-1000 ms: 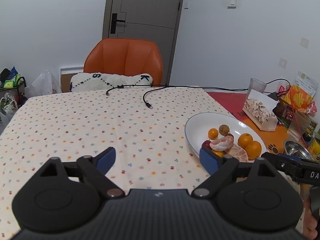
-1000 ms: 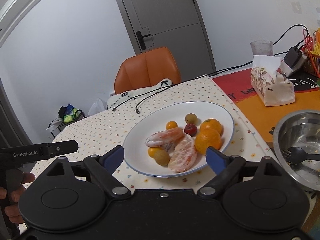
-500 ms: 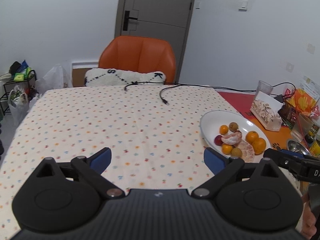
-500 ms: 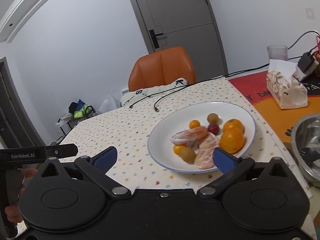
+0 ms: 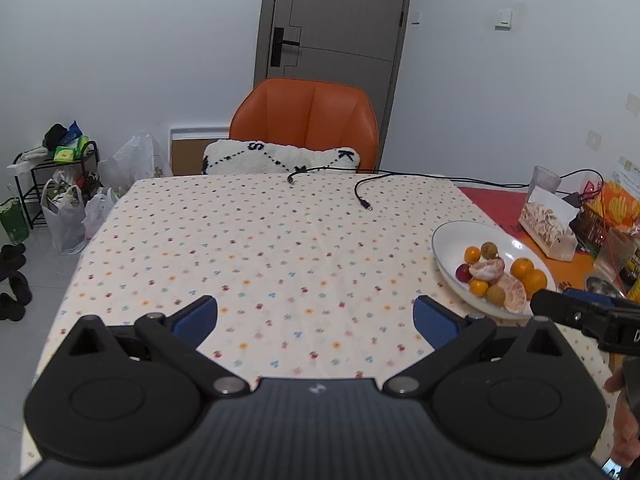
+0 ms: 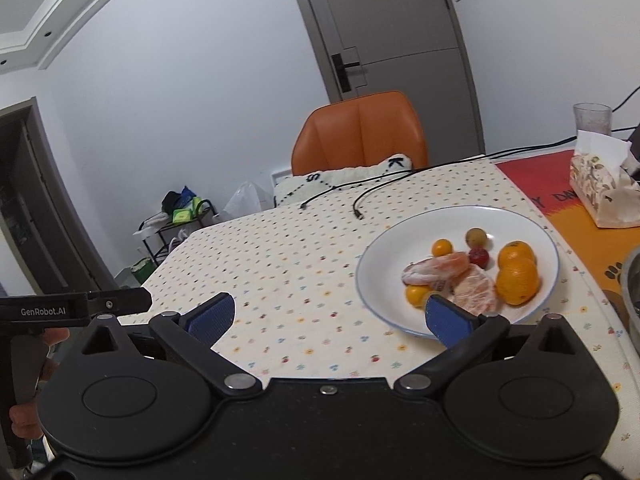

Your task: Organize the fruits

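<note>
Left gripper [image 5: 316, 316]: jaws spread wide, just been opening, nothing between them but bare cloth; hangs above the near middle of the table, well apart from the fruit, likely parked clear of the work.
Right gripper [image 6: 330, 318]: jaws likewise apart after opening, empty; right blue pad [image 6: 446, 320] overlaps the near rim of the plate in view, contact impossible to tell; aimed left of the plate, so probably no pick lined up yet.
Fruit: all gathered on the white plate [image 6: 384, 258] at the right side of the table [image 5: 240, 248]; two large oranges [image 6: 516, 280] at the right, peeled segments [image 6: 436, 268] in the middle, small orange fruit [image 6: 442, 247], a brown round fruit [image 6: 476, 237] and a small red one [image 6: 478, 257] behind.
Reason for grouping: one dish keeps round pieces from rolling off the cloth.
Task stage: judged near its end or between steps, nothing loose on the cloth.
Clutter: cable [image 5: 362, 196] at the far edge, tissue box [image 6: 600, 192] and steel bowl [image 6: 632, 292] beside the plate, out of the gripper paths.
</note>
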